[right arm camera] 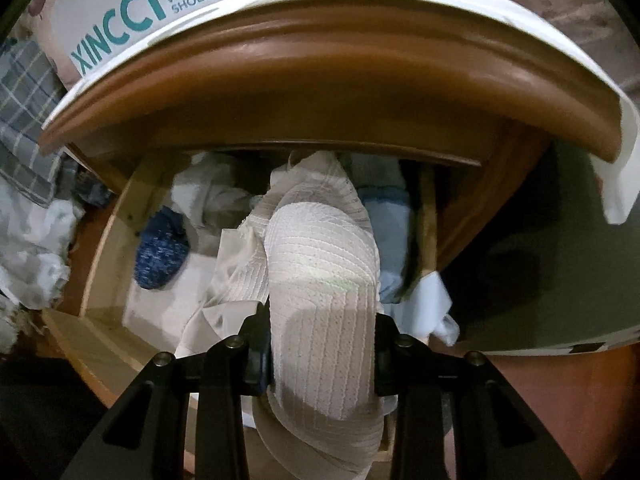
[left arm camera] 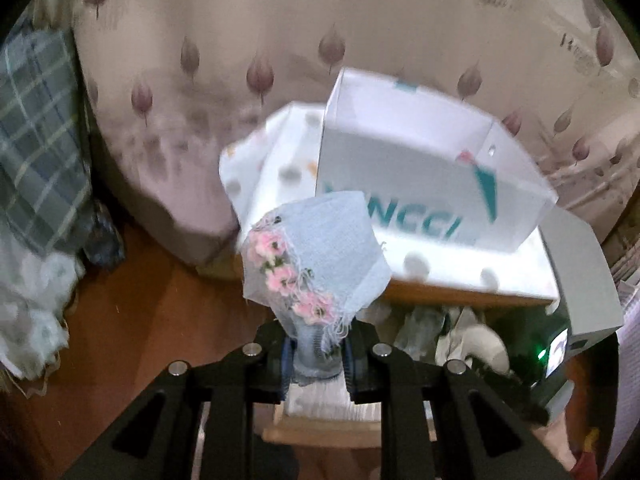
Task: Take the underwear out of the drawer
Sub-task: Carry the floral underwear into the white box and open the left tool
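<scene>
Both fisheye views are dim and warm-toned, with black vignetted corners and bent edges. The left wrist view is motion-blurred, smearing the shoe box (left arm camera: 420, 184) lettering. The right wrist view is sharper; deep shadow fills the drawer (right arm camera: 116, 240) beneath the wooden ledge.

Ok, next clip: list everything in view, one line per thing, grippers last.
Light blue garment: one, pink flower trim, clamped in left hand-held gripper.
White ribbed garment: one, between right hand-held gripper's fingers, over drawer.
Drawer: one, pale wood, open.
Dark blue bundle: one, left in drawer.
Shoe box: one, white, teal lettering, on cabinet top.
Cabinet top: one, brown wood.
Plaid cloth: one, grey, left.
Left hand-held gripper: black, shut.
Right hand-held gripper: black, gripping.
</scene>
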A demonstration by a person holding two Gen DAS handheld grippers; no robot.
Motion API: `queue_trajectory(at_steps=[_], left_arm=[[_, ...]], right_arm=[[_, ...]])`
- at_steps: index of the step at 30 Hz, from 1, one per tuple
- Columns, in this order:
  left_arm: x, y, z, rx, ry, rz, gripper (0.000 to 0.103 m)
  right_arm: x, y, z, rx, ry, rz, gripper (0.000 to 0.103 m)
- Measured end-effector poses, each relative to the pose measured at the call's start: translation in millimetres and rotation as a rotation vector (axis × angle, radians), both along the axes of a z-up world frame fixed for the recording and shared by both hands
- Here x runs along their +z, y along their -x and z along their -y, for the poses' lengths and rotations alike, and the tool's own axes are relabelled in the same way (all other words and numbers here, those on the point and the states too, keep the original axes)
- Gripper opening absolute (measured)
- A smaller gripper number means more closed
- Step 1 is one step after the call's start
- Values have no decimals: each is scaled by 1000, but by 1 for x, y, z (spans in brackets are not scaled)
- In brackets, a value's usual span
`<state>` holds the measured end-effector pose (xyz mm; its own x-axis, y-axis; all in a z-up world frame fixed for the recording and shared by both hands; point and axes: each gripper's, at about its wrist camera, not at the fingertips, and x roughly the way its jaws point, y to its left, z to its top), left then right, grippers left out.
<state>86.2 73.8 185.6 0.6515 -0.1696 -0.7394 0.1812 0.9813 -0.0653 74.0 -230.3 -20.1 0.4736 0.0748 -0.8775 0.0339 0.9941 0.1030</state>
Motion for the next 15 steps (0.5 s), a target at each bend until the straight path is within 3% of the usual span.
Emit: queue_trajectory(at_steps=[8,15], left_arm=[[85,-40,14,-13,3,131,20],[113,-102,55,-71,-36,163,20]], right_arm=[[-4,-2,2,-31,63,-16,32],[-4,-2,2,-44,70,-21,32]])
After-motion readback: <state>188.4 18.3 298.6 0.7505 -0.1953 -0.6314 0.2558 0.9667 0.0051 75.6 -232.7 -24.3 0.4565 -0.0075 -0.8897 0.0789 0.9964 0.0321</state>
